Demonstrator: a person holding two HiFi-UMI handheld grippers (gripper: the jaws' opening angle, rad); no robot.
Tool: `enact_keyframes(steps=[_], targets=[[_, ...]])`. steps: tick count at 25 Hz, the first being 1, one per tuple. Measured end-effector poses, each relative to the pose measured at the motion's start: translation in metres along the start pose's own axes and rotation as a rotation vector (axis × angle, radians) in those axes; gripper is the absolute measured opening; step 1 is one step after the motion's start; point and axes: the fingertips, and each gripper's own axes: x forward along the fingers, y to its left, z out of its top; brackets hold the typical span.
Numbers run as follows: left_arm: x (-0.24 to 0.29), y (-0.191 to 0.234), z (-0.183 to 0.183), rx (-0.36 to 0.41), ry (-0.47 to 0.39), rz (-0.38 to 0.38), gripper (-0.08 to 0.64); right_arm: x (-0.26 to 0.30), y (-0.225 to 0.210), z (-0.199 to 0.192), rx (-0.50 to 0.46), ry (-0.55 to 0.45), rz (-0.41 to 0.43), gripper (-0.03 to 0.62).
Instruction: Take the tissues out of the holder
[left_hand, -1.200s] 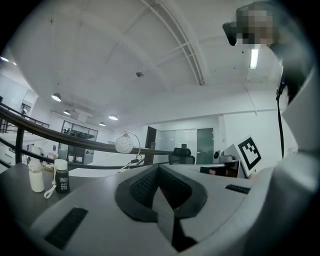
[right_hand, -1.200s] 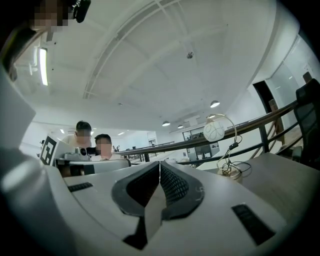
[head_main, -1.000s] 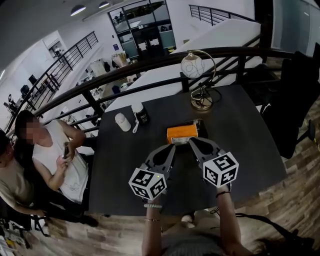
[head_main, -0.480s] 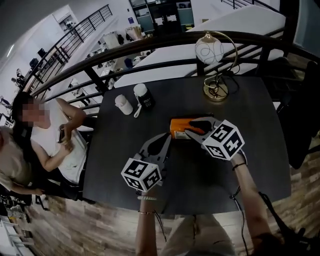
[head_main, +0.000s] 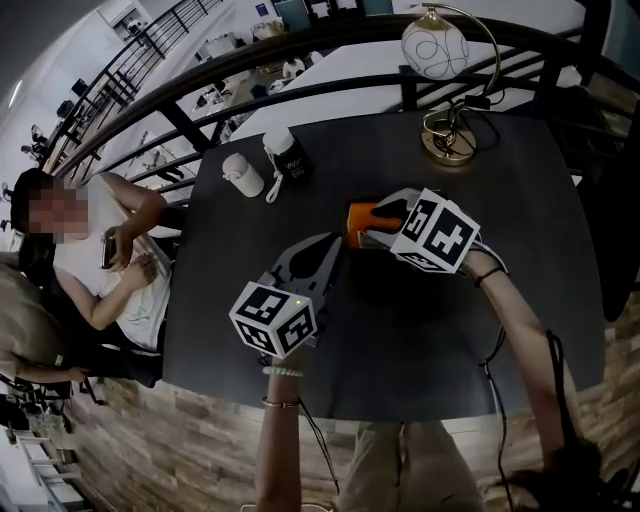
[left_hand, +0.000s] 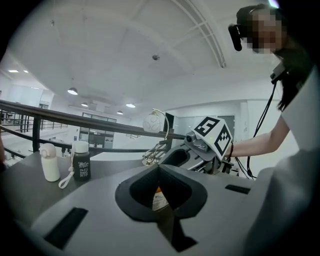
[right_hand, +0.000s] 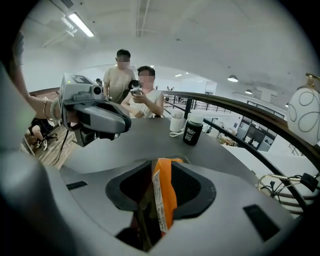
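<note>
Right gripper (right_hand: 161, 167) clamped narrow on a flat orange plastic tissue pack (right_hand: 165, 200), pack at upper centre of the head view over the dark grey counter (head_main: 250, 230), left gripper (left_hand: 159, 168) jaws together, empty, lower left.

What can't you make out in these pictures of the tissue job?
- Head view: the right gripper covers most of the orange tissue pack; no holder can be told apart.
- Right gripper view: the pack's label print is too blurred to read.
- Left gripper view: the shut left gripper hides all but a sliver of the pack.
- Head view: the dark bottle has a label too small to read.
</note>
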Motion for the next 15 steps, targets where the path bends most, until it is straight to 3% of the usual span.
enact_keyframes(steps=[10, 15], targets=[[0.003, 0.020, -0.028, -0.042, 0.006, 0.021, 0.008, 0.027, -0.003, -0.016, -0.072, 0.120, 0.023, 0.107], [0.004, 0.021, -0.040, -0.066, 0.018, 0.026, 0.008, 0.045, -0.006, -0.032, -0.102, 0.208, -0.064, 0.106]])
